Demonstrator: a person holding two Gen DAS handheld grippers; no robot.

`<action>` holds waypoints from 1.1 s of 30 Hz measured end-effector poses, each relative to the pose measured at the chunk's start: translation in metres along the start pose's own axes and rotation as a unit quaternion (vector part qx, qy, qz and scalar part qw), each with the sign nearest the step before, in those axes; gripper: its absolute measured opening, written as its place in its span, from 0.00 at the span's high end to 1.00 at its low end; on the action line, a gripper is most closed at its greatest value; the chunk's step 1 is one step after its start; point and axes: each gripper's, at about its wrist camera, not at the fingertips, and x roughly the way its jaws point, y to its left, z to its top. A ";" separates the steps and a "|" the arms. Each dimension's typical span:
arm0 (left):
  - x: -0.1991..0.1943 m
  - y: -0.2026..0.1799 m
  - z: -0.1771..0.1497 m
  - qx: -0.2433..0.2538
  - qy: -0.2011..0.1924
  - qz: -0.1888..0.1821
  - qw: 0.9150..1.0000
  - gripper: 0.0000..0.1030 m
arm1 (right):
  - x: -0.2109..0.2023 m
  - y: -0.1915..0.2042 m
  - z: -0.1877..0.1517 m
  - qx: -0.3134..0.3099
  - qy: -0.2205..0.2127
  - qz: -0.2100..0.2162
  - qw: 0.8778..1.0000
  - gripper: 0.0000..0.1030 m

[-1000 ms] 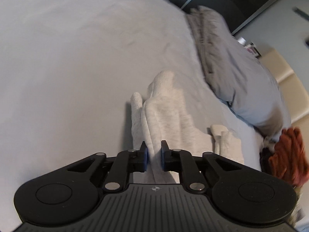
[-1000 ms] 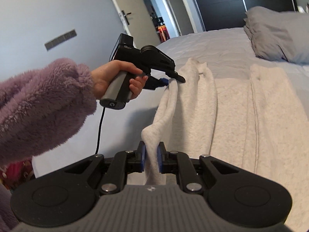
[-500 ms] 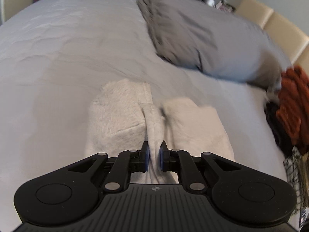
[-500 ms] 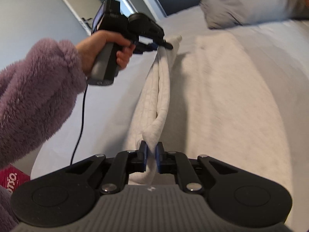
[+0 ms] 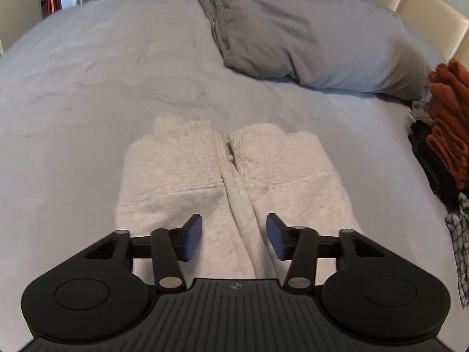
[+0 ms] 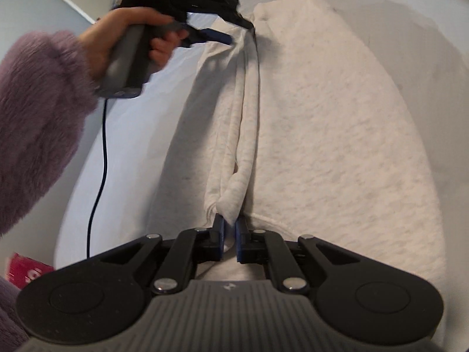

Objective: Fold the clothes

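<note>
A light grey sweatshirt (image 5: 205,182) lies on the grey bed (image 5: 88,88), its two ribbed cuffs side by side at the far end. My left gripper (image 5: 234,236) is open just above a raised fold of the sweatshirt, touching nothing. In the right wrist view the left gripper (image 6: 239,30) shows at the top, open over the fabric edge. My right gripper (image 6: 230,236) is shut on a bunched fold of the sweatshirt (image 6: 322,117), which spreads across the bed to the right.
A grey pillow (image 5: 307,35) lies at the head of the bed. A pile of orange, black and checked clothes (image 5: 448,117) sits at the right edge. The person's purple fleece sleeve (image 6: 38,123) and a black cable (image 6: 99,152) are on the left.
My left gripper has opened and let go of the sweatshirt fold, which now lies on the garment. My right gripper has lowered its fold toward the bed and still holds it.
</note>
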 end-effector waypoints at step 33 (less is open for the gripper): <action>-0.167 -0.045 -0.296 0.052 0.004 0.116 0.992 0.37 | -0.093 0.023 -0.055 -0.310 -0.062 -0.220 0.923 0.45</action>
